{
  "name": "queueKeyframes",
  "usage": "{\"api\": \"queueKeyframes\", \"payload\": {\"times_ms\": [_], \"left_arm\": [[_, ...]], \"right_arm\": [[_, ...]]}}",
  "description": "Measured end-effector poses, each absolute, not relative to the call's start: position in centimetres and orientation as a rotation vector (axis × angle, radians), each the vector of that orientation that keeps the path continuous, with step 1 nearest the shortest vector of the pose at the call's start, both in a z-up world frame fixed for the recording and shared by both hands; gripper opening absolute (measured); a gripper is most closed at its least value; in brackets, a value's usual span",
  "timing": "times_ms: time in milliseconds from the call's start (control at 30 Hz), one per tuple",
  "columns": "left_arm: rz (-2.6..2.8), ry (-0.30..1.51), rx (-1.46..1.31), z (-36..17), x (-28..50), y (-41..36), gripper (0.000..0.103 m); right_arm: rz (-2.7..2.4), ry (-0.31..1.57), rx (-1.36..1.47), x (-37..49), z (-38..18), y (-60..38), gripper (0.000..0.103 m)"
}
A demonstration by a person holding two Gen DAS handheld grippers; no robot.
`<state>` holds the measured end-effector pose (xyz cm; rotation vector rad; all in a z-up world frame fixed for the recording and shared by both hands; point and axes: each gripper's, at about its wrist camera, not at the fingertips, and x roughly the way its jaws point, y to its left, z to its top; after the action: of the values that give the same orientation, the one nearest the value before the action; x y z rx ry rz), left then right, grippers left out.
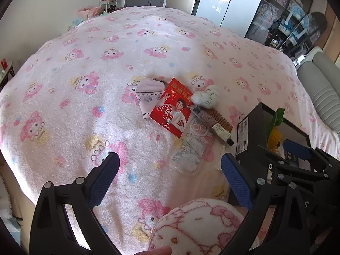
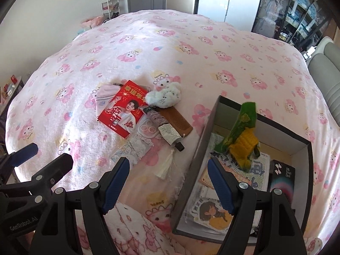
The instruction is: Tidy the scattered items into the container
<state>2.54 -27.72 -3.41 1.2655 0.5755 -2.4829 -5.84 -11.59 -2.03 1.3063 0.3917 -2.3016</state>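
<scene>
A loose heap lies mid-bed: a red photo card (image 1: 172,108) (image 2: 125,110), a white plush cat (image 1: 207,96) (image 2: 164,95), a pink cloth (image 1: 148,93), a wooden comb (image 2: 176,119), a cream tube (image 2: 165,129), a clear phone case (image 1: 191,148) (image 2: 136,146) and a white tassel (image 2: 167,165). To its right stands the open black box (image 1: 252,131) (image 2: 195,148), holding a green-yellow packet (image 2: 242,136), stickers and papers. My left gripper (image 1: 172,174) (image 2: 44,157) hangs open in front of the heap, empty. My right gripper (image 2: 169,176) (image 1: 278,150) is open and empty over the box's left wall.
The pink cartoon-print blanket (image 1: 85,106) covers the whole bed. A person's fluffy pink-patterned sleeve (image 1: 197,227) sits low between the grippers. A grey padded seat (image 2: 331,74) is at the right; a fridge, dark shelves and a white rack stand beyond the far edge.
</scene>
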Motion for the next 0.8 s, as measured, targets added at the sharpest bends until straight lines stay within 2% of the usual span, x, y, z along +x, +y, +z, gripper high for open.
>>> {"api": "queueKeyframes", "payload": {"times_ms": [167,300,367,400,433,467,500,533,700,733,800], "left_arm": [[-2.48,0.7,1.239,-4.7,0.6,-31.1,0.097],[-2.435,0.819,1.293,-7.9,-1.7,-33.8,0.088],[-2.416,0.924,1.335,-10.0,-2.9,-34.7,0.082],[-2.415,0.969,1.349,-10.9,-3.4,-35.0,0.077],[-2.413,0.991,1.365,-11.7,-4.0,-35.2,0.074],[-2.405,0.988,1.379,-12.4,-4.6,-35.3,0.066],[-2.405,0.978,1.386,-13.0,-5.1,-35.4,0.062],[-2.41,0.975,1.384,-13.5,-5.6,-35.5,0.061],[-2.372,1.052,1.386,-16.1,-7.6,-36.9,0.059],[-2.366,1.068,1.385,-16.5,-7.8,-37.2,0.055],[-2.349,1.089,1.385,-17.1,-7.9,-37.4,0.015]], "right_arm": [[-2.167,0.256,1.317,-9.8,-0.6,-13.2,0.074],[-2.176,0.269,1.3,-12.5,-0.4,-15.7,0.073],[-2.118,0.26,1.37,-13.4,-2.3,-17.3,0.064],[-2.067,0.232,1.414,-13.8,-3.5,-17.9,0.056],[-2.013,0.197,1.456,-14.0,-4.8,-18.5,0.05],[-1.968,0.17,1.492,-14.2,-6.1,-19.1,0.047],[-1.94,0.159,1.521,-14.2,-7.4,-19.6,0.04],[-1.924,0.163,1.549,-14.4,-8.6,-20.1,0.033],[-1.918,0.148,1.66,-15.4,-12.9,-20.3,0.031],[-1.921,0.139,1.671,-15.5,-13.3,-20.2,0.031],[-1.927,0.134,1.678,-15.8,-13.7,-20.1,0.032]]}}
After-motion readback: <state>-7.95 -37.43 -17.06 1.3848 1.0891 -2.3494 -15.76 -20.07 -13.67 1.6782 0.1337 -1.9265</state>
